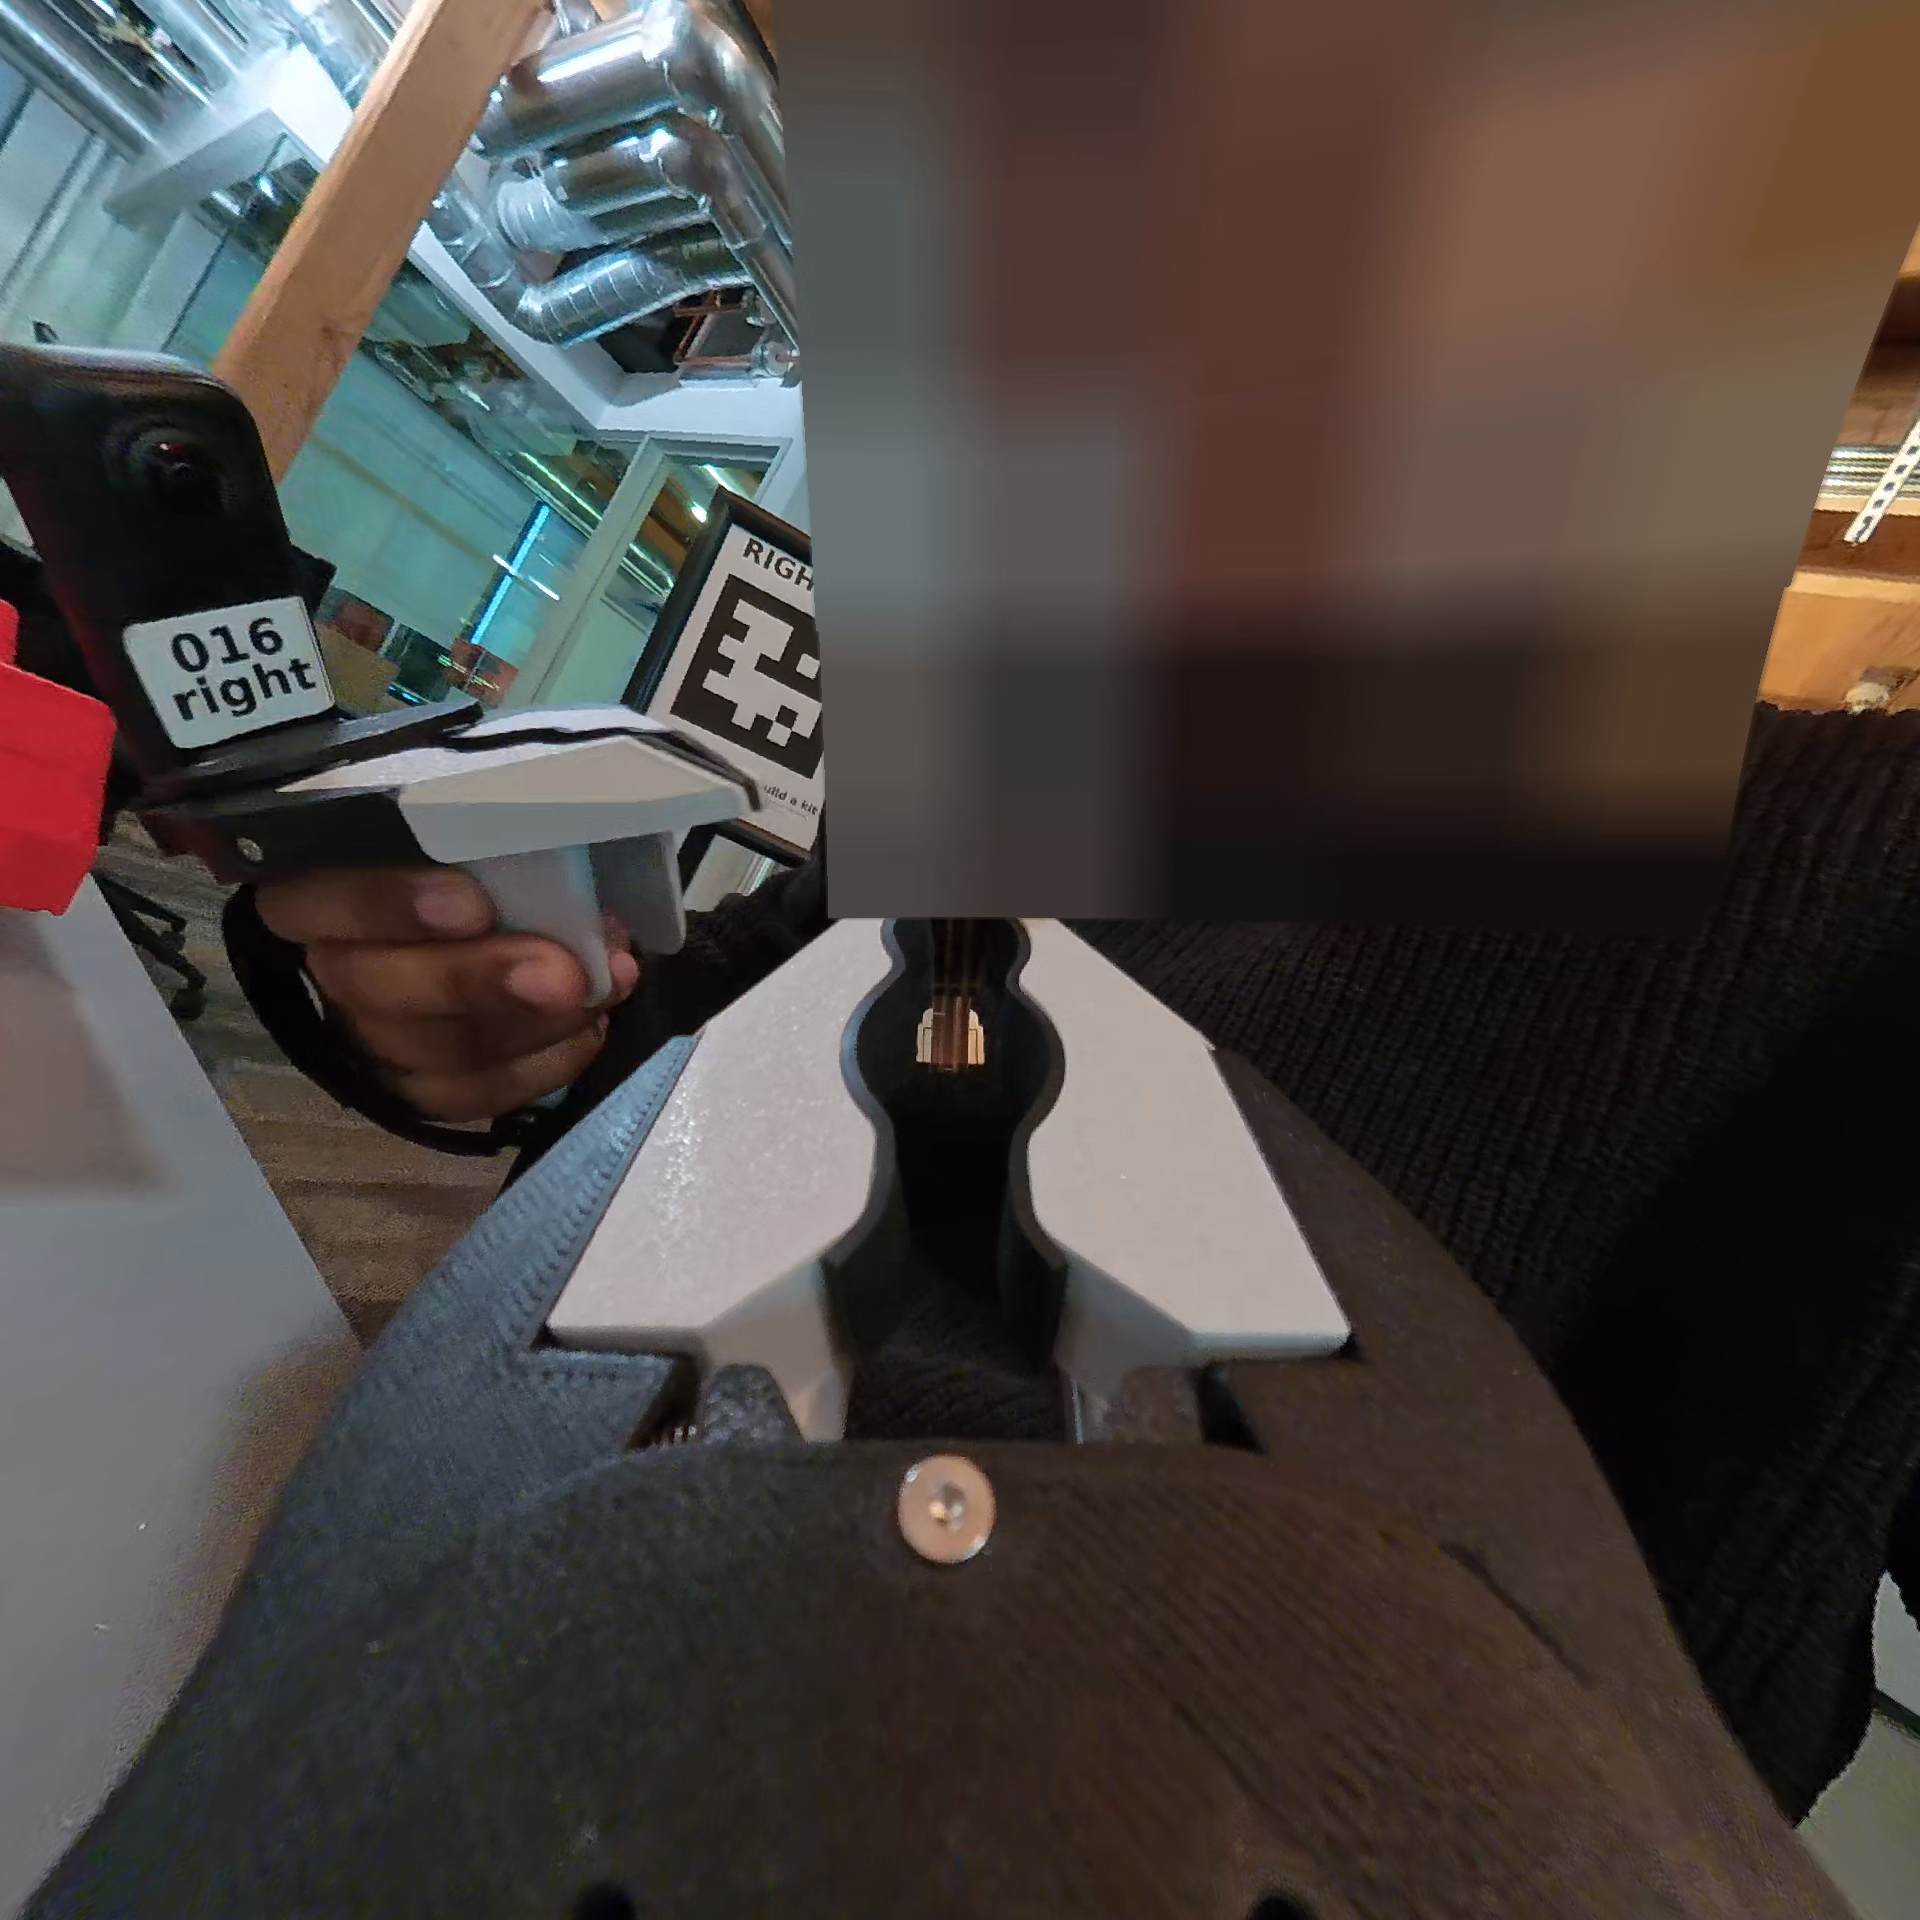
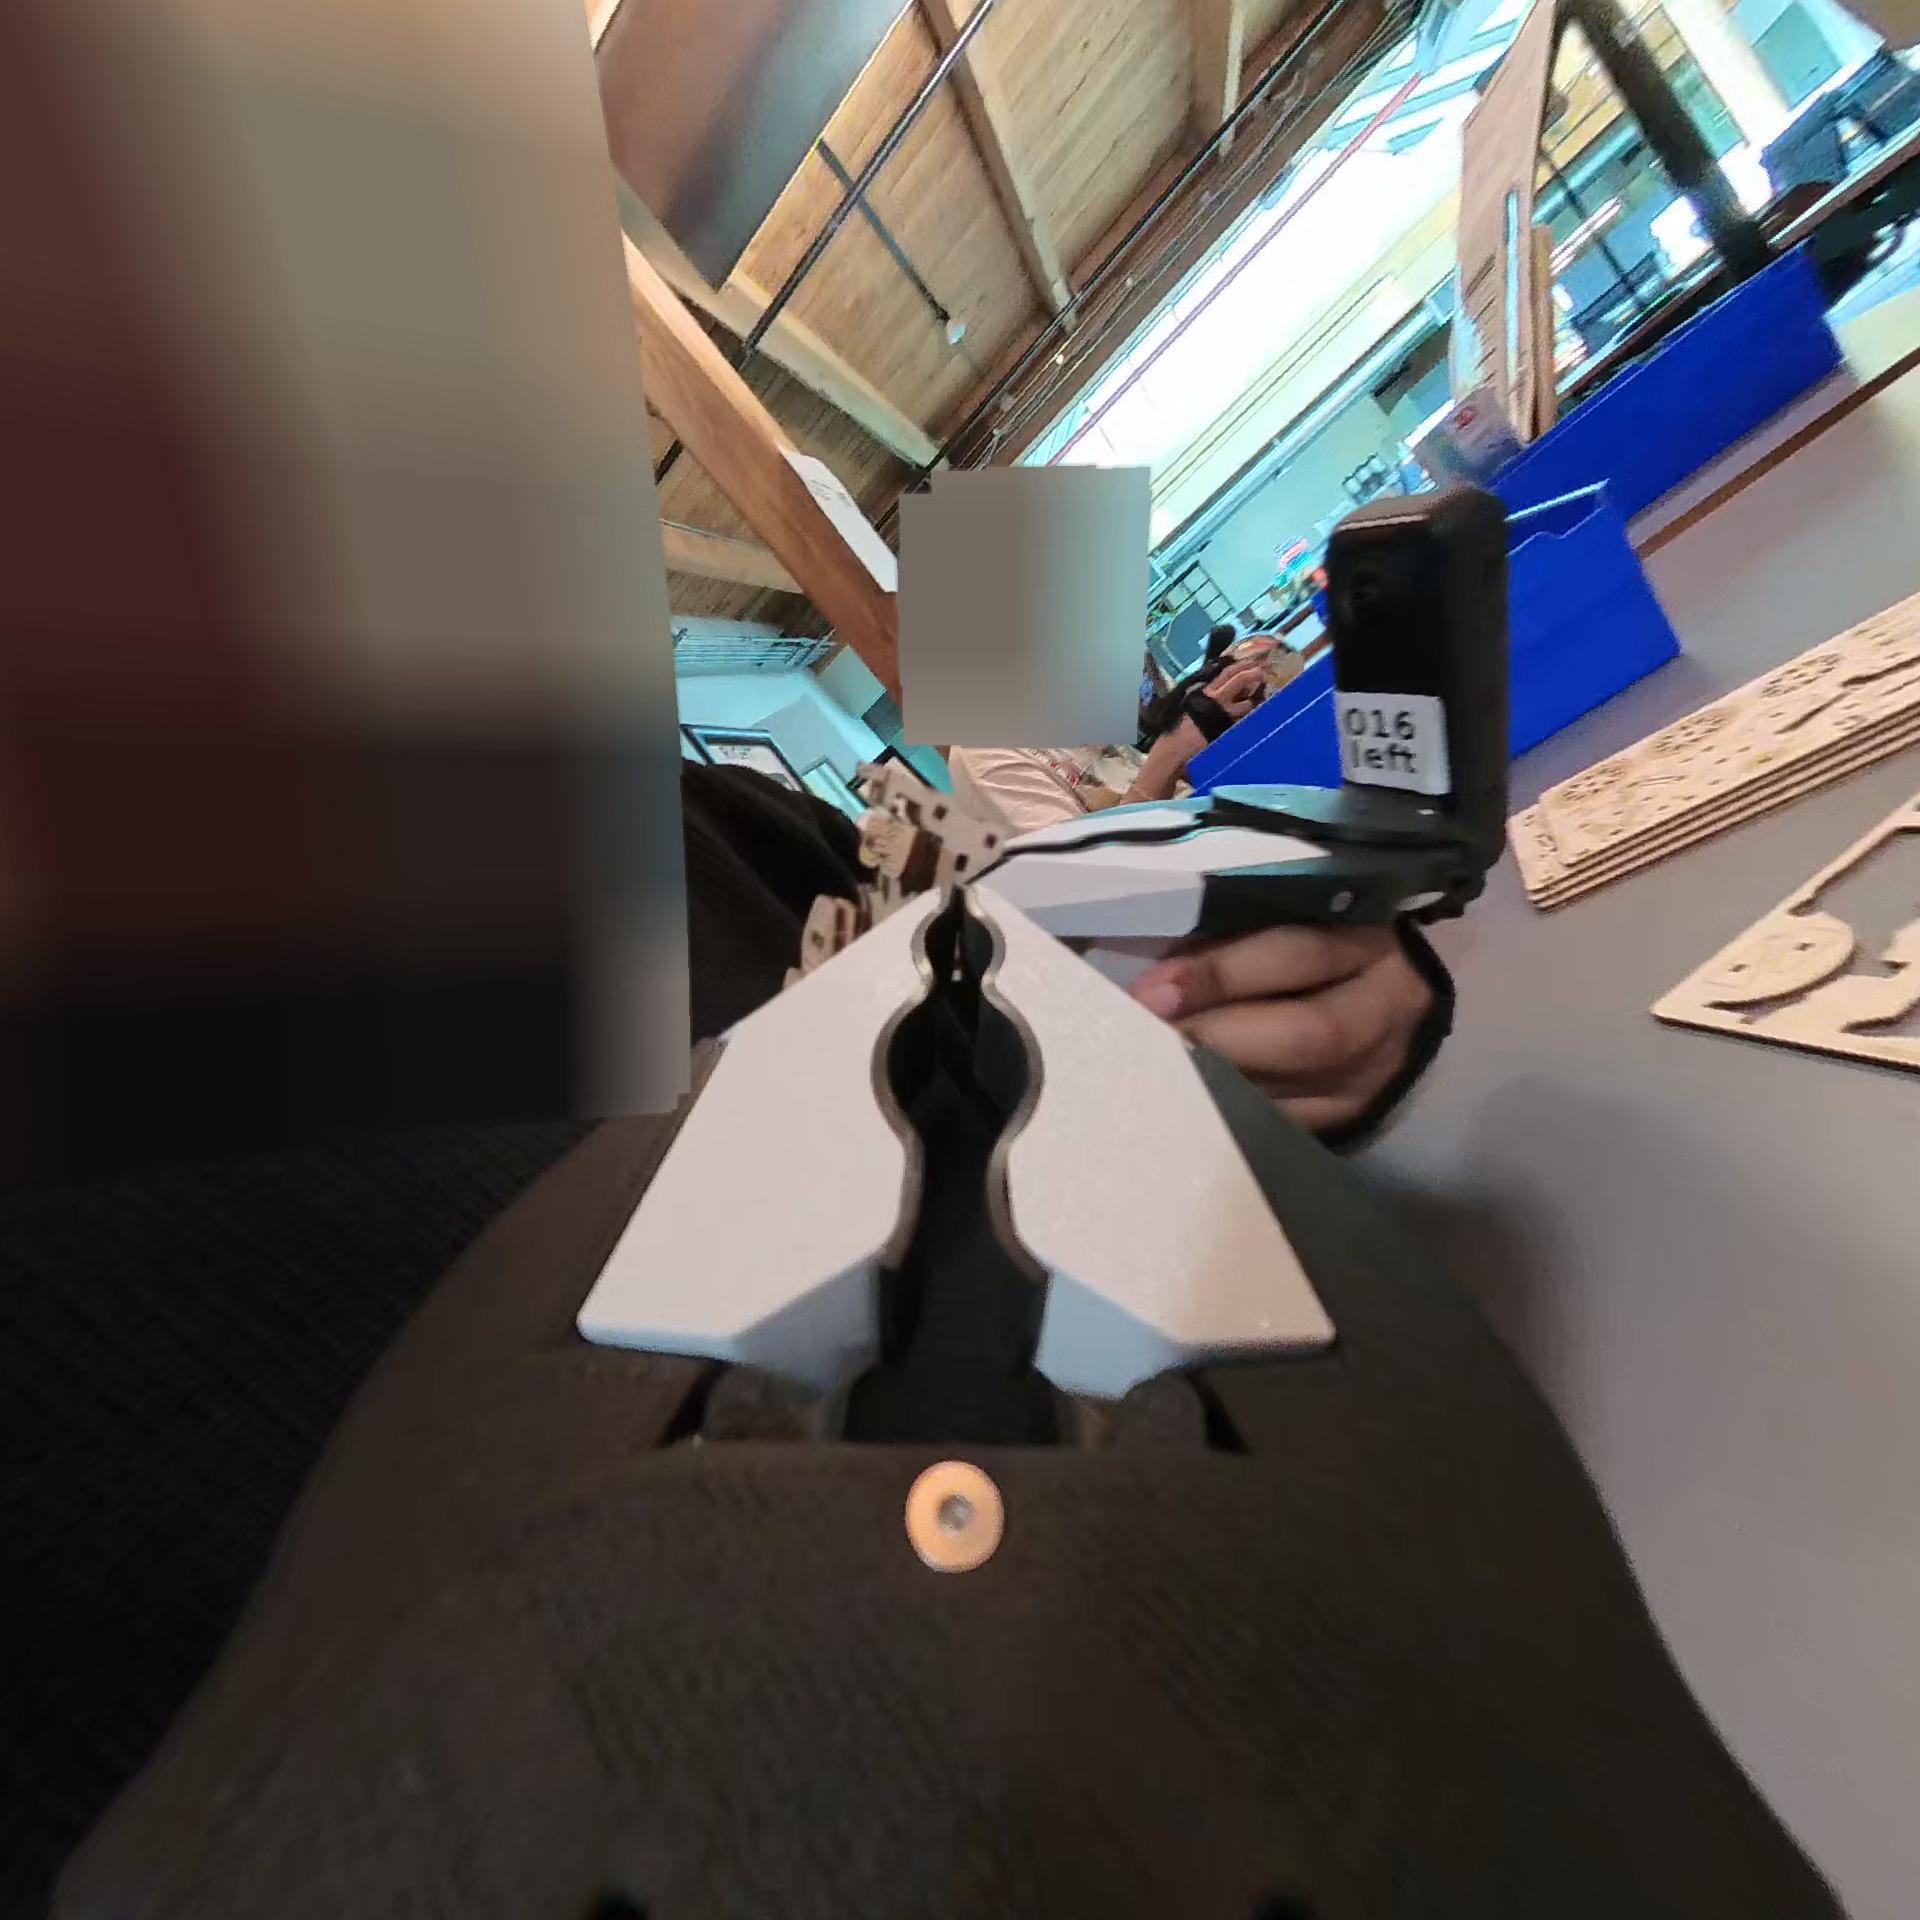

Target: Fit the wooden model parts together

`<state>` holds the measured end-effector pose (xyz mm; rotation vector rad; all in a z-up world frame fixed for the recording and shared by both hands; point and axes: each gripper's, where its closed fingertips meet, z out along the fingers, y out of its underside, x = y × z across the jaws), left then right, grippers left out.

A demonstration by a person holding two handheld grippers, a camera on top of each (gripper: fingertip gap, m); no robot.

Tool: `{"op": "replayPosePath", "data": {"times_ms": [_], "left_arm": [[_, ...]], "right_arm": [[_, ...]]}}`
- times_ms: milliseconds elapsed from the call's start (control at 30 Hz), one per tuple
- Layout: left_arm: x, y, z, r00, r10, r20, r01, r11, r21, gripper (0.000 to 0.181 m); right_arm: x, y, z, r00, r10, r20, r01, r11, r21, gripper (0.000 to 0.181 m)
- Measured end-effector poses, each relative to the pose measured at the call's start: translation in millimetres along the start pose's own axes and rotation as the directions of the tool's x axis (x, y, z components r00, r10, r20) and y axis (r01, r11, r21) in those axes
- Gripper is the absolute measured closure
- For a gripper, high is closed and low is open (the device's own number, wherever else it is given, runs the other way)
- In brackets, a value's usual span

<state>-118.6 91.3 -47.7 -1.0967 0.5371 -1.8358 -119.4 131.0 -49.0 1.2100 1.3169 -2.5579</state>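
Both grippers are raised off the tabletop (image 2: 1714, 1195), the left gripper (image 2: 971, 881) pinching the wooden model (image 2: 914, 831) while the right gripper (image 2: 961, 925), nearly closed, seems to nip its edge, suggesting a fitting step needing careful alignment

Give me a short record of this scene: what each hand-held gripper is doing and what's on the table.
left hand-held gripper: shut on the model, held above the table
right hand-held gripper: shut, tips right at the model; whether it grips it is unclear
sheets: stacked flat on the table
cut-out sheet: flat, nearer than the stack
bin: blue, beyond the sheets
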Motion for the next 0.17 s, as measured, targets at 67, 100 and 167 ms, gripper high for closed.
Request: {"op": "replayPosePath", "data": {"times_ms": [67,100,167], "left_arm": [[-3.0,-0.1,-0.9,1.000,-0.001,0.014,0.001,1.000,0.004,0.175],[-3.2,1.9,-0.6,1.000,-0.001,0.011,0.001,1.000,-0.007,0.175],[-0.4,3.9,2.6,1.000,-0.011,-0.006,0.011,1.000,-0.016,0.175]], "right_arm": [[-7.3,10.4,11.3,0.999,0.001,0.033,0.001,0.999,-0.050,0.181],[-11.5,18.3,19.6,0.999,-0.004,0.050,0.008,0.996,-0.086,0.181],[-15.8,20.9,23.9,0.997,-0.002,0.073,0.009,0.995,-0.096,0.181]]}}
